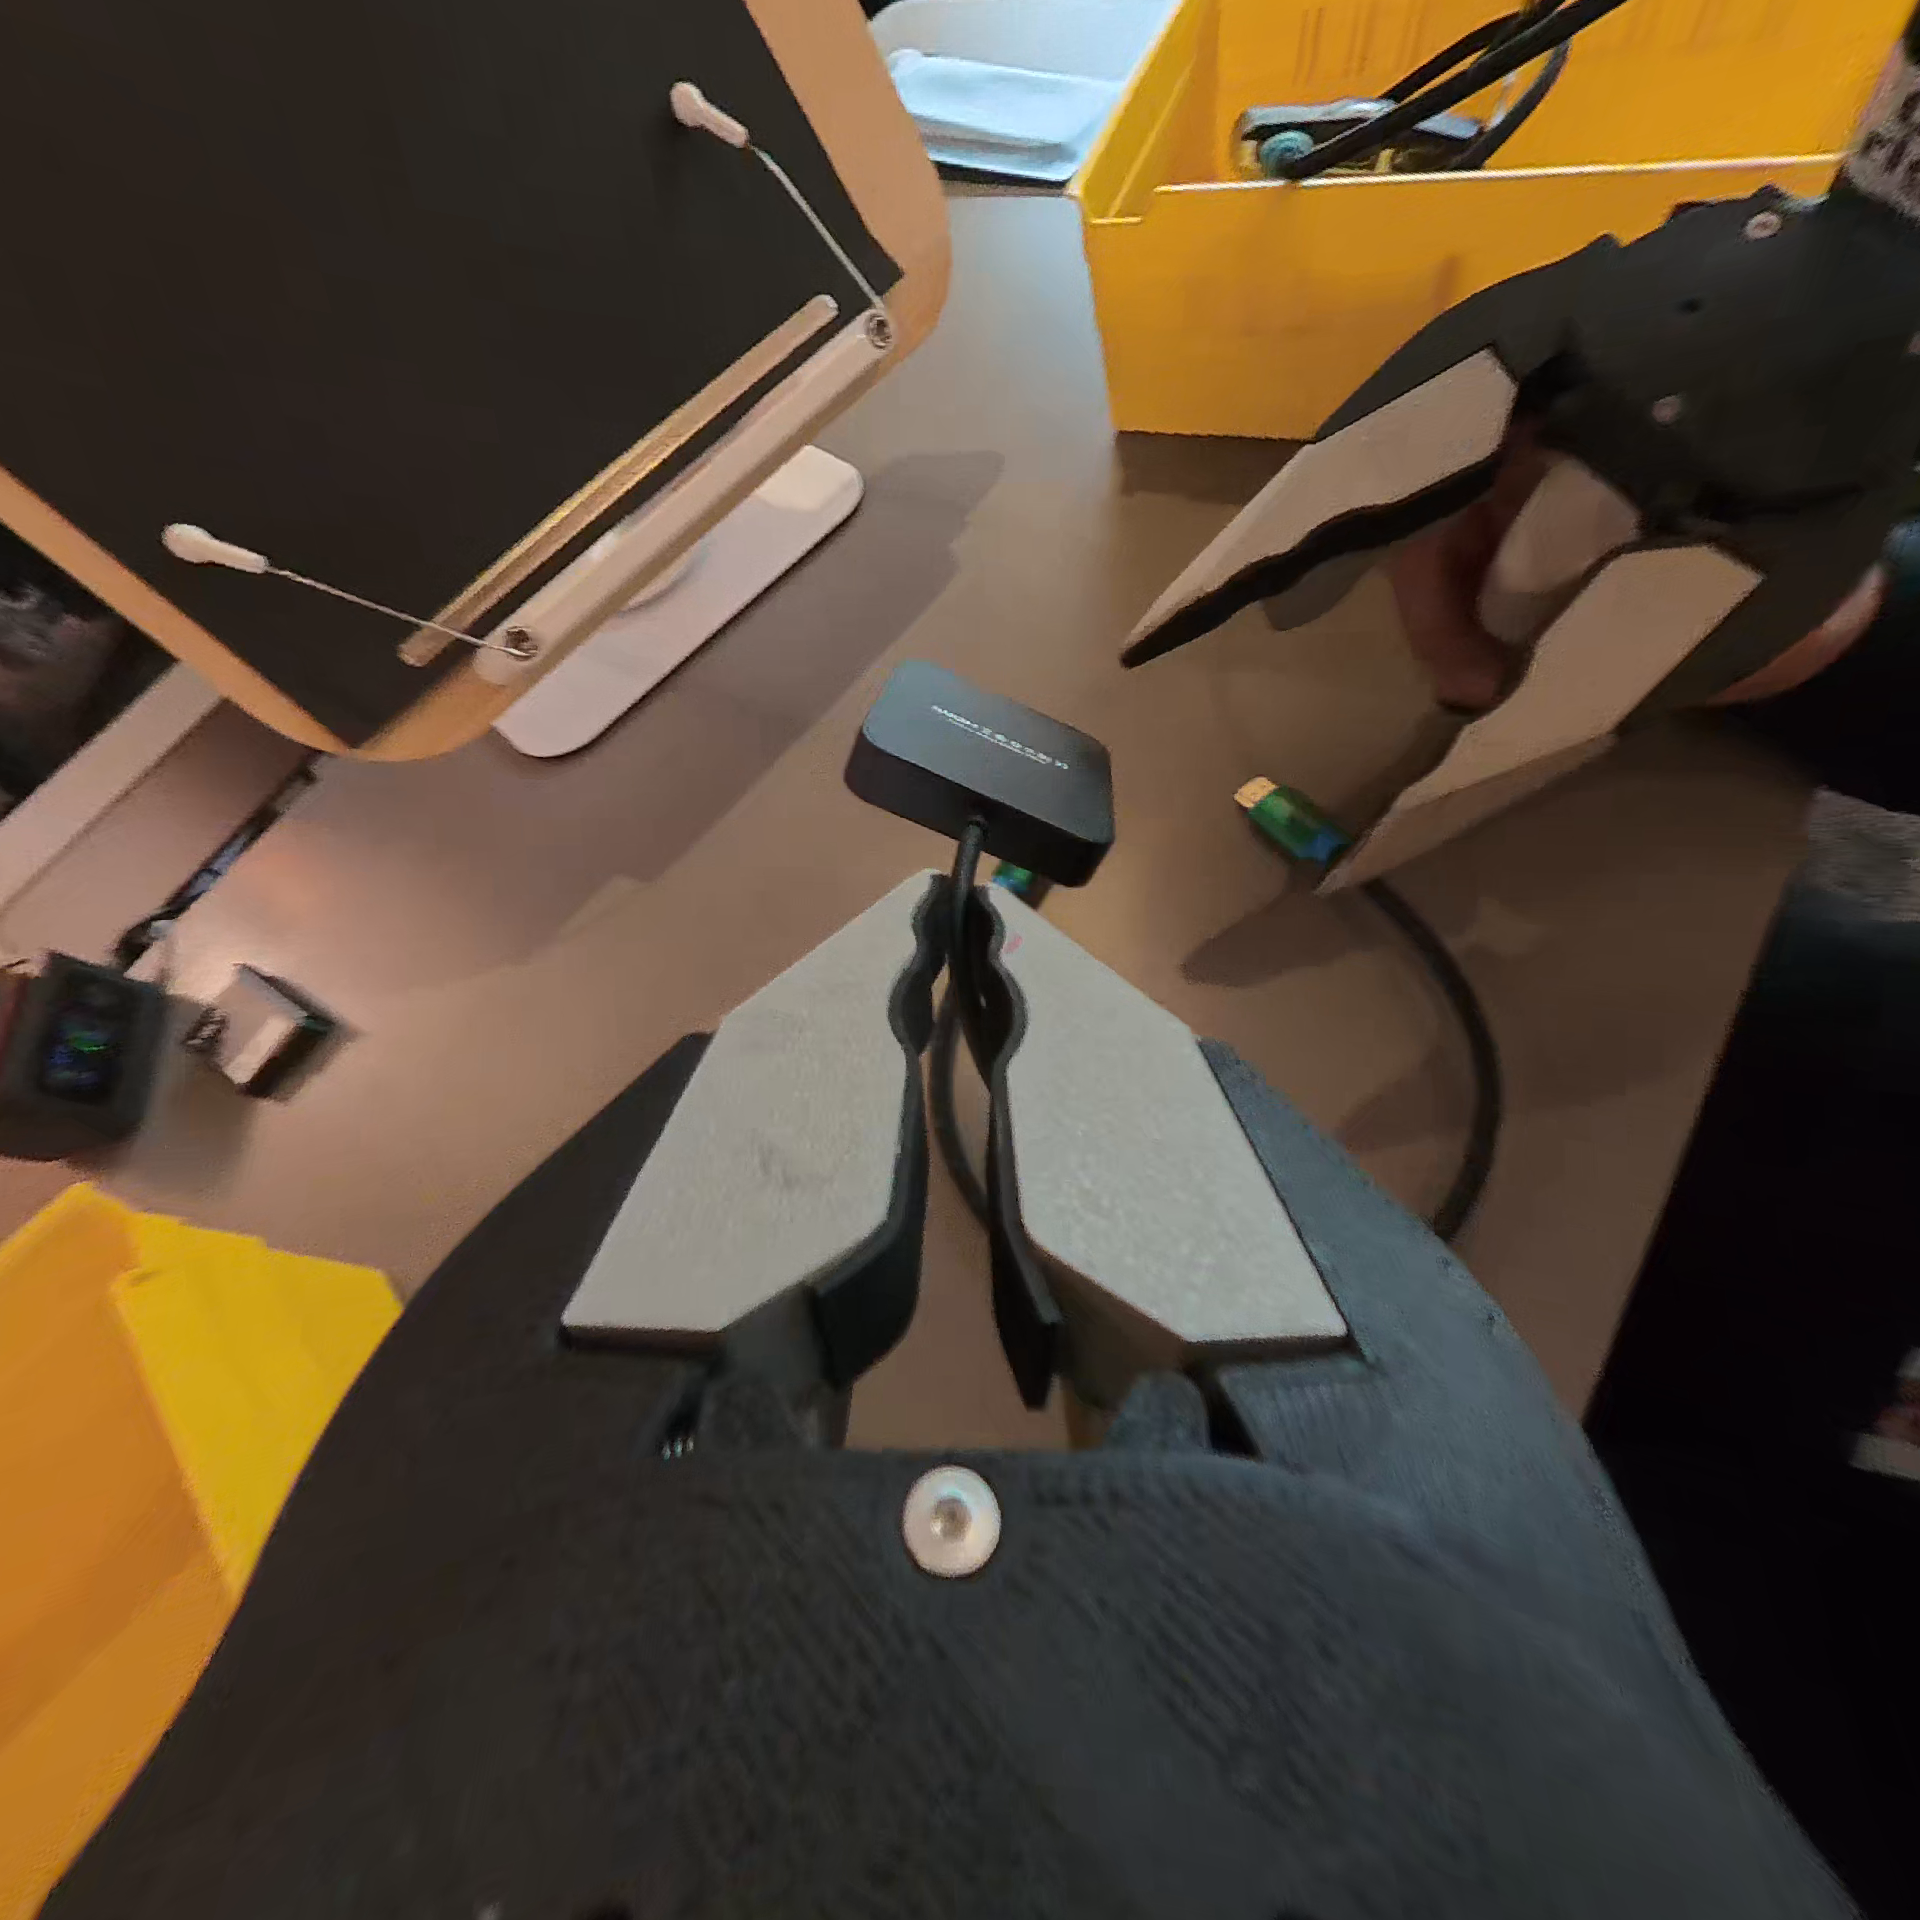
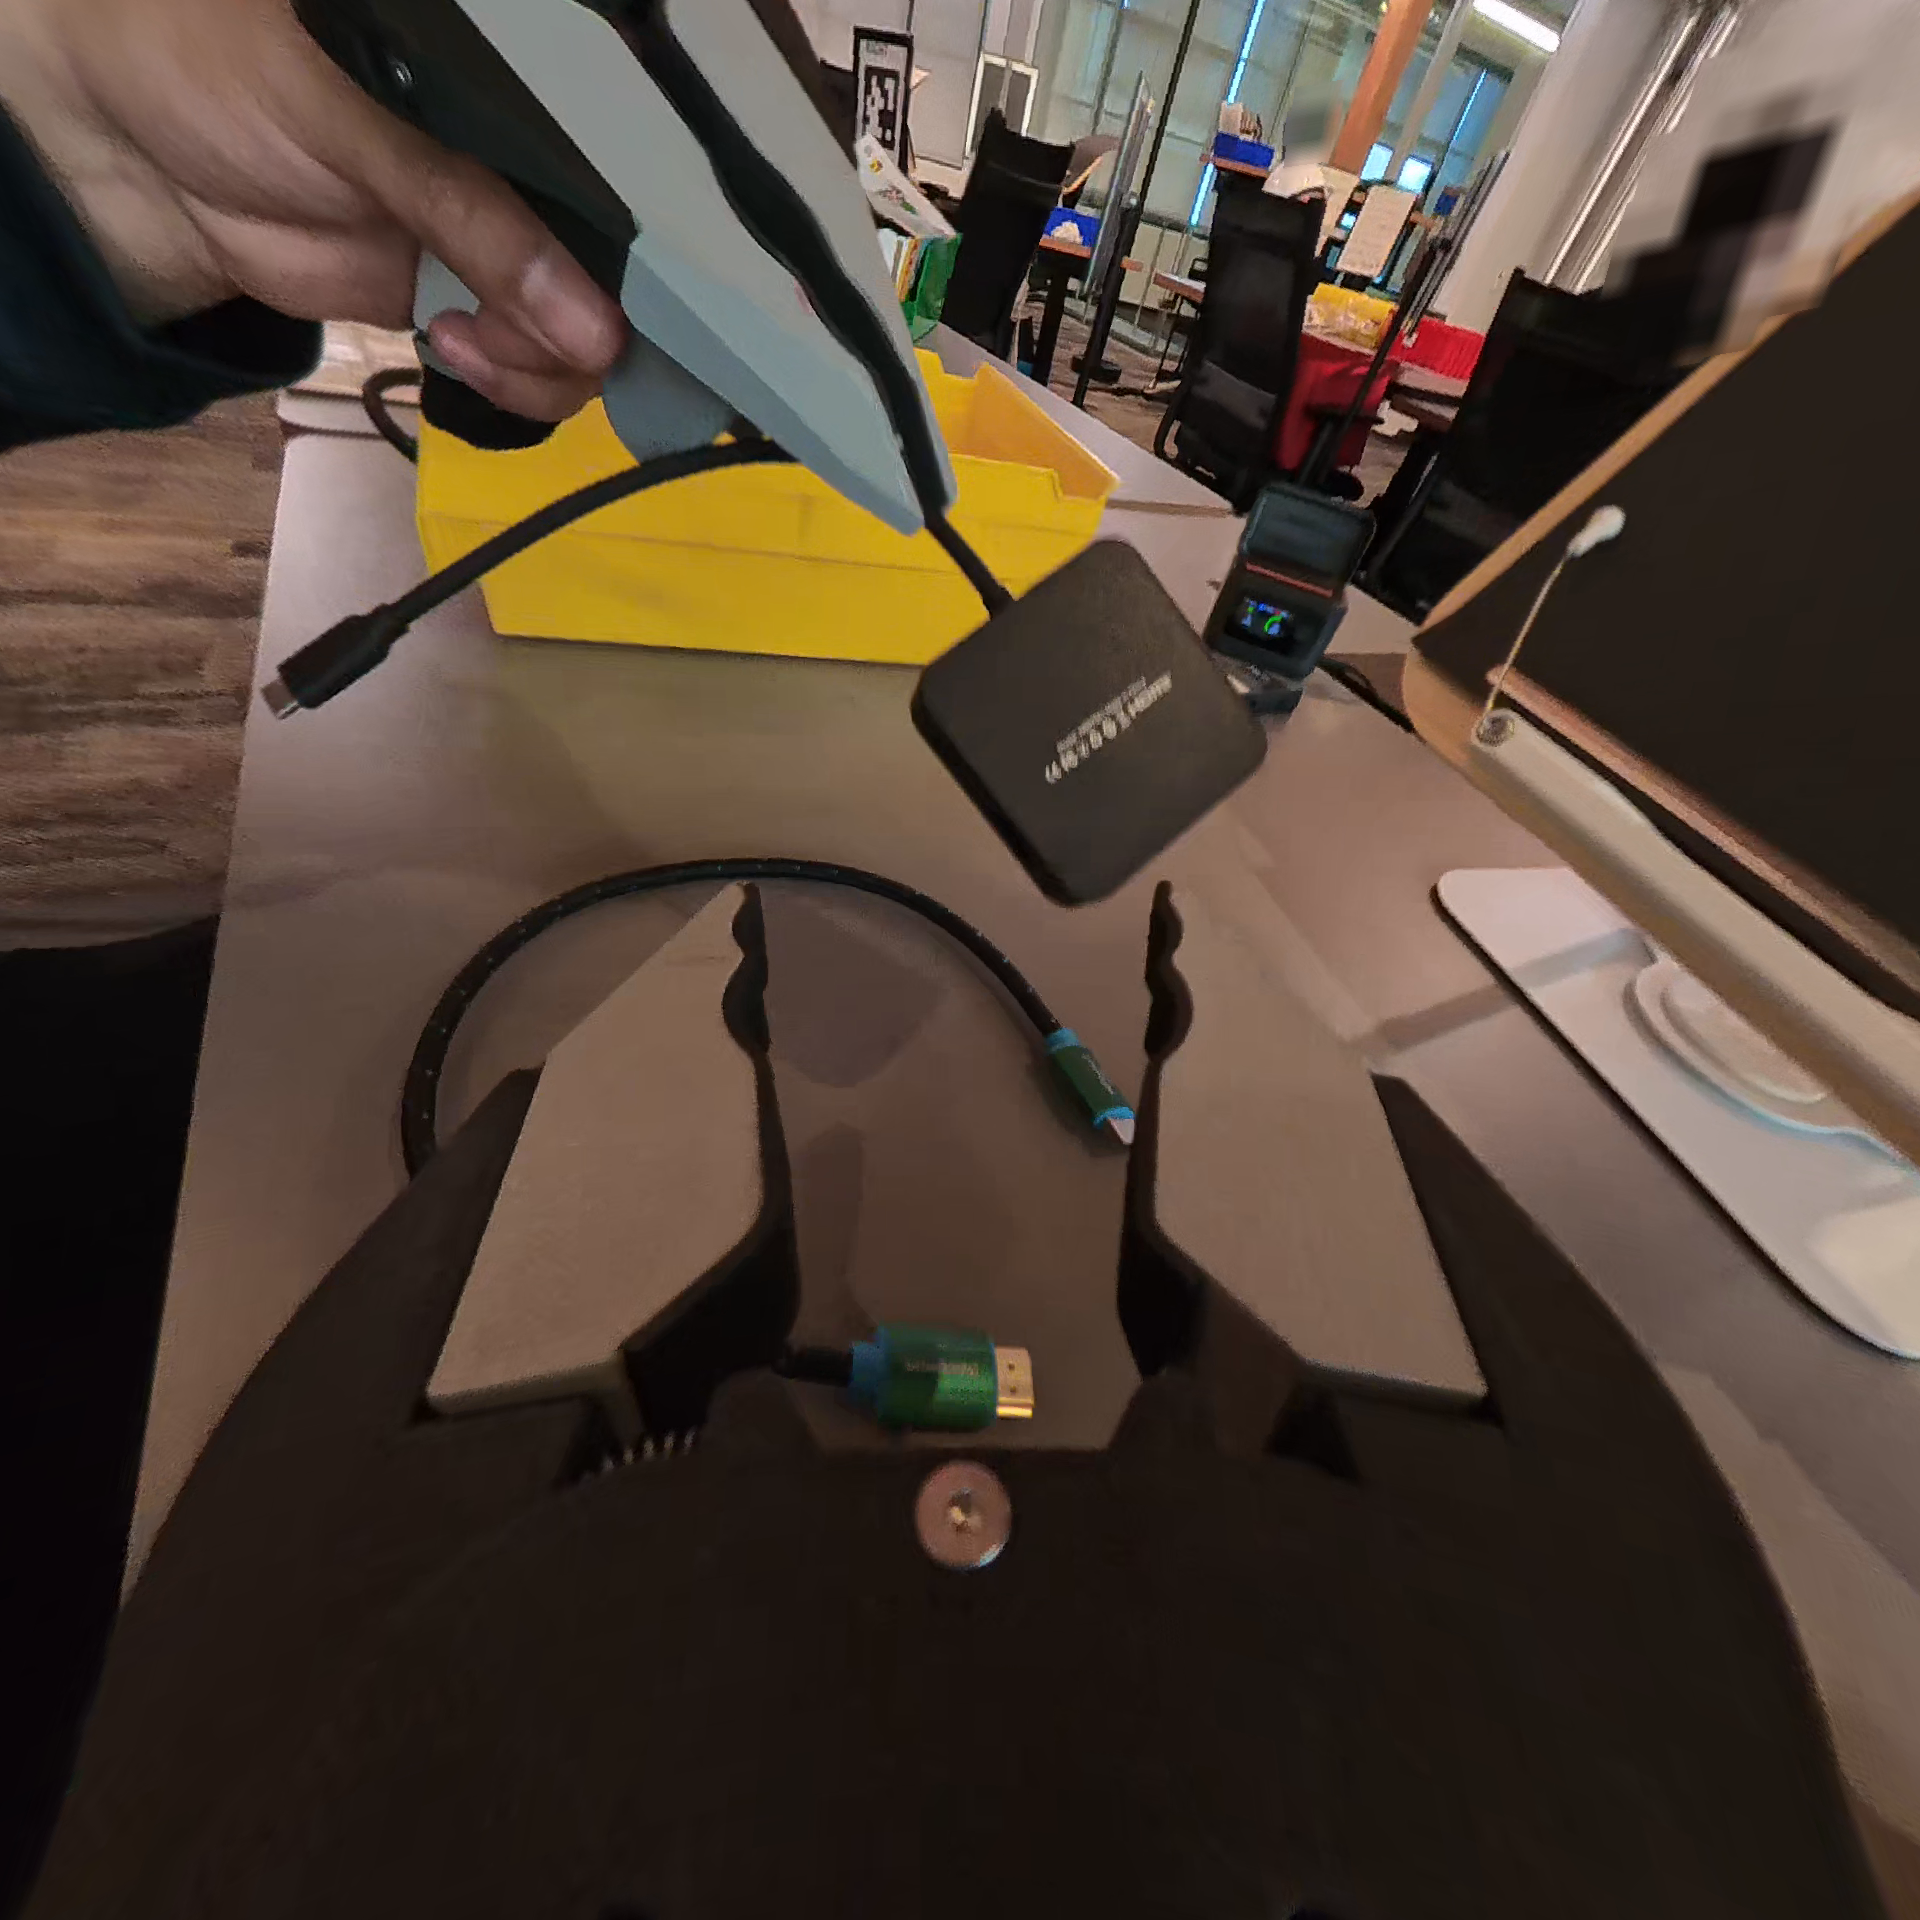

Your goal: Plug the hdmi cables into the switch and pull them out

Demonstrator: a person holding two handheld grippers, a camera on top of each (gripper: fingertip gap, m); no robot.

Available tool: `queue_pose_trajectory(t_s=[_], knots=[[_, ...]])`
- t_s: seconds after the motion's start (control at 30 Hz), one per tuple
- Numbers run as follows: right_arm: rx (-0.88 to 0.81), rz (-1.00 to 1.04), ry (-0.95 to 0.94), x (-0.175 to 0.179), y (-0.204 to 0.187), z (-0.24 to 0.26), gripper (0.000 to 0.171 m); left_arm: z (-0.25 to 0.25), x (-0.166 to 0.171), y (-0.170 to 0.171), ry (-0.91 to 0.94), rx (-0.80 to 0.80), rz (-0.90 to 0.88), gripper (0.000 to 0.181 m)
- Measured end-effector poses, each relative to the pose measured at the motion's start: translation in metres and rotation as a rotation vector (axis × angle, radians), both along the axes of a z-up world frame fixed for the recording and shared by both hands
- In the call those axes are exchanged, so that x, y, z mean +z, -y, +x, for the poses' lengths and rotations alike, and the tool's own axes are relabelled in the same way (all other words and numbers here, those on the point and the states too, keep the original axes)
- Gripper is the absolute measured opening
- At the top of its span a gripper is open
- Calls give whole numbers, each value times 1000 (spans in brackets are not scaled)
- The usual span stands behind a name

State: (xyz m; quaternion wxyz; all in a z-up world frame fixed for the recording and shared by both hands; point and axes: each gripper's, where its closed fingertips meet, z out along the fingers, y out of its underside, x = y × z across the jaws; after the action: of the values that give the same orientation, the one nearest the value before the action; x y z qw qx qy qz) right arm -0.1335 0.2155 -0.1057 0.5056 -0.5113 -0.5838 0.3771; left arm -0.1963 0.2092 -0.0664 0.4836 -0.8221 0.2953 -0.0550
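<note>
1. The left gripper (image 1: 961,914) is pinching the thin black lead of the flat, square, matte-black plastic switch box (image 2: 1091,722); its fingers are closed nearly together on that lead, and the switch box is hanging tilted in the air above the grey-brown desk (image 2: 623,790).
2. The lead's free end, a small black plug (image 2: 322,675), is dangling off to the side of the switch box, in front of the yellow plastic bin (image 2: 748,561).
3. The right gripper (image 2: 956,935) is hovering just below the switch box with its fingers spread wide and holding nothing.
4. The black braided HDMI cable (image 2: 582,914) is lying looped on the desk beneath the switch box; its larger green-and-blue plug with a gold tip (image 2: 940,1377) is resting between the bases of the right gripper's fingers, untouched, while the slimmer green plug (image 2: 1086,1081) is lying nearer the switch box.
5. Judging by this, no plug is seated yet, so the plugging-in step is just starting.
6. The next move probably calls for the right gripper closing on the gold-tipped plug's body, lifting it, and lining it up squarely with a port on the switch box; which edge carries the ports cannot be told.
</note>
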Motion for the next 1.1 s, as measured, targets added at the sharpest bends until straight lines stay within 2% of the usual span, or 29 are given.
queue_pose_trajectory(t_s=[0.03, 0.17, 0.27, 0.33, 0.47, 0.57, 0.67, 0.73, 0.87, 0.97, 1.07, 1.1], knots=[[-11, 28, -3, 2, 1, -3, 71, 4, -1, 2, 13, -19, -10, 0], [-175, 270, 93, -3, -16, -12, 75, 15, -3, 9, 105, -66, -33, 1], [-231, 427, 207, -19, -18, -23, 75, 13, -5, 12, 214, -64, -58, 0], [-301, 543, 252, -22, -24, -27, 61, 10, -9, 15, 261, -67, -80, 0], [-359, 762, 244, -9, -21, -29, 13, 7, -18, 19, 285, -58, -92, 1], [-287, 683, 256, -15, -13, -31, 11, 3, -24, 21, 224, -75, -77, 1], [-251, 616, 302, -26, -15, -29, 10, -1, -31, 23, 80, -65, -42, 5], [-198, 590, 348, -37, -14, -27, 10, -6, -34, 24, -67, -44, 1, 28], [-124, 571, 366, -36, -10, -23, 10, 13, -32, 26, -226, -115, 84, 48], [-89, 632, 434, -30, -13, -17, 11, 24, -38, 20, -338, -156, 97, 47], [14, 562, 387, -4, 5, -18, 11, 30, -41, 9, -438, -185, 150, 42], [46, 540, 367, 5, 11, -19, 11, 31, -38, 5, -456, -177, 189, 29]])
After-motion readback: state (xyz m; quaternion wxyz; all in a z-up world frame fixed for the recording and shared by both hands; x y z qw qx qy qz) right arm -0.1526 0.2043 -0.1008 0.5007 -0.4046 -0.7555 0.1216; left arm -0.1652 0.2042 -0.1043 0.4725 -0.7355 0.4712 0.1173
